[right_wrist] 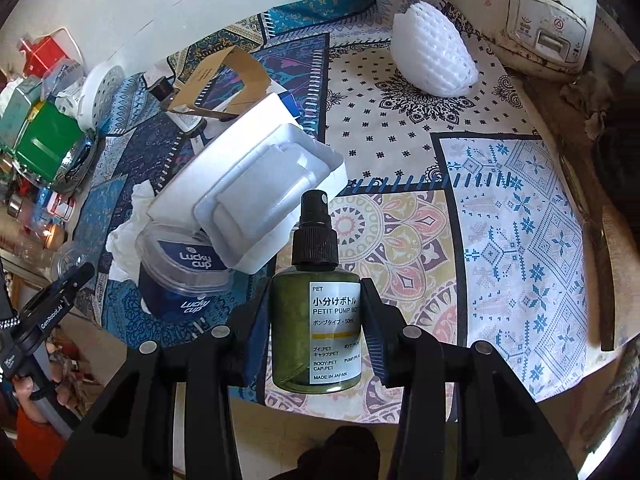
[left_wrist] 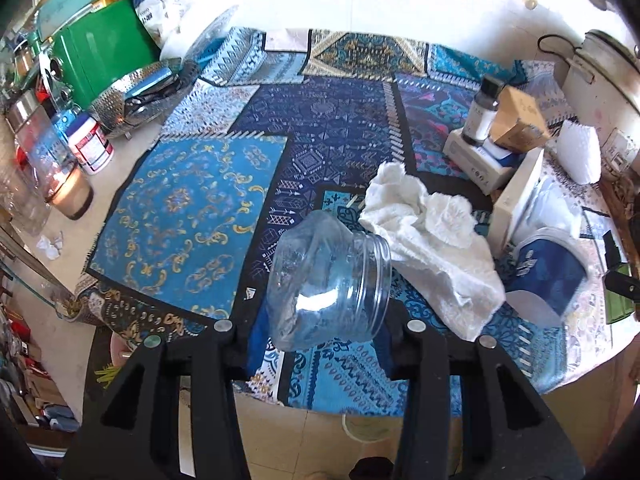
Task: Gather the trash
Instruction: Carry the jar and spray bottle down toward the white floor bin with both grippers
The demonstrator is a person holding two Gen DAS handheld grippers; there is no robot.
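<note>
Left wrist view
Left tool [left_wrist: 326, 326]: clamped on a clear plastic jar [left_wrist: 330, 282], nearest the lens, one blue pad on each side of its wall.
Jar pose: tipped, lidless threaded mouth turned toward the crumpled paper towel [left_wrist: 432, 248]; it appears lifted off the patterned cloth [left_wrist: 188, 216], probably so it can be carried off as trash.
Jar look: transparent, dented at its closed end, empty as far as I can tell.
Towel: white, wrinkled, just beyond the jar's mouth; whether they touch is unclear.

Right wrist view
Right tool [right_wrist: 316, 320]: gripping a green pump spray bottle [right_wrist: 316, 312] by its body, upright along the fingers, which keeps the black nozzle clear.
Bottle look: murky olive plastic, white label reading "PETIT PUMP", black ribbed cap.
Lucky cup container [right_wrist: 184, 276]: left of the bottle, near it, lying on the surface.
White plastic tray [right_wrist: 256, 192]: up-left of the bottle, leaning over the cup.
Foam net sleeve [right_wrist: 434, 52]: well beyond the bottle, likely more trash to gather.
</note>
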